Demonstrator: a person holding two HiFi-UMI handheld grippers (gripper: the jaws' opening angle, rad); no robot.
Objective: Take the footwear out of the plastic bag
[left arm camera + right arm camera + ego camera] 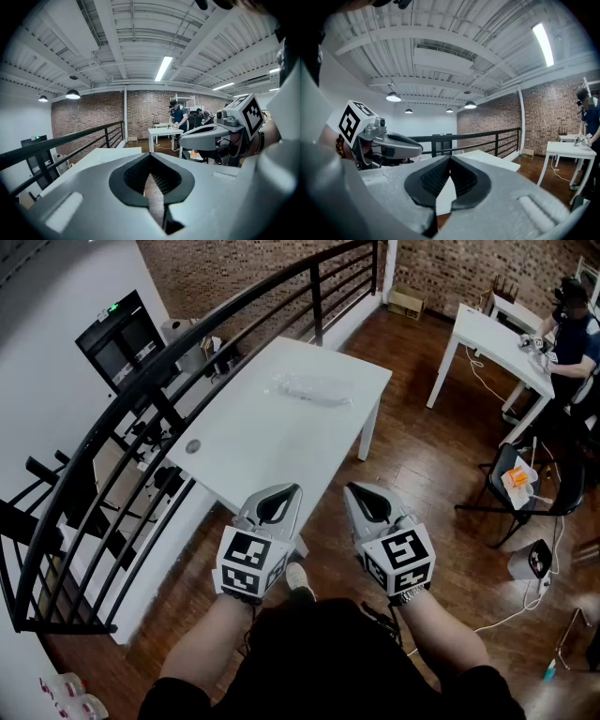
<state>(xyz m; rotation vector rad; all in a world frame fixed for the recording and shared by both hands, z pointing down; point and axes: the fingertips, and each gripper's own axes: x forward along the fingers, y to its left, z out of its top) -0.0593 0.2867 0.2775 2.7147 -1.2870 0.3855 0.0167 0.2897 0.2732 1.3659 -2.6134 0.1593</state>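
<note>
Just short of the white table's near edge, the left gripper and right gripper are held side by side, both closed on nothing, each carrying black-and-white square markers. Well beyond them, toward the table's far end, lies the clear plastic bag; its contents are unclear.

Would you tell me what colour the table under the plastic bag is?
The table is white; the head view shows it best.

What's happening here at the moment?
A person stands at the near end of the white table, holding the left tongs and right tongs out in front, both shut and empty. The clear plastic bag lies farther along the table, away from both; its contents cannot be made out. The job has not started.
</note>
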